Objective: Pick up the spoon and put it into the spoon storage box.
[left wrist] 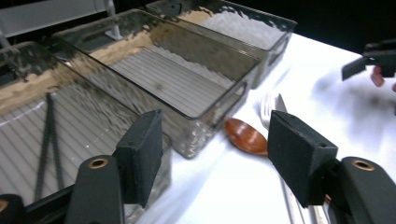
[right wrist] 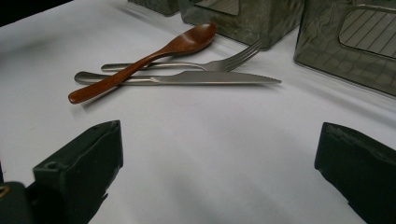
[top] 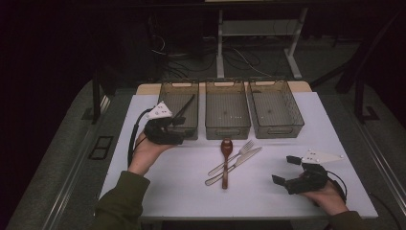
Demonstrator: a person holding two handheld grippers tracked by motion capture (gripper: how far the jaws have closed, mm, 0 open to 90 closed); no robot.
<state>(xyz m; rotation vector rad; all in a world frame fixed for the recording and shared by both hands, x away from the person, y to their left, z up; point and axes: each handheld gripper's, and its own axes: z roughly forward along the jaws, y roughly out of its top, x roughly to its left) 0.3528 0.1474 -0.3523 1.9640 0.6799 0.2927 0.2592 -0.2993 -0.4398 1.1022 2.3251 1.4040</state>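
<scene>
On the white tabletop [top: 268, 191], near centre, the wooden spoon [top: 225, 163] lies across the fork [top: 234, 157] and knife [top: 235, 166], just in front of the middle bin [top: 227, 111]. Chopsticks [left wrist: 48, 140] already rest in the left bin [top: 179, 103]. Your left tongs [top: 178, 128] stand partly open, empty, by that bin; right tongs [top: 286, 170] wide, empty. Take the spoon first, since it lies on top: grip mid-handle, lift straight, so fork and knife stay put.
</scene>
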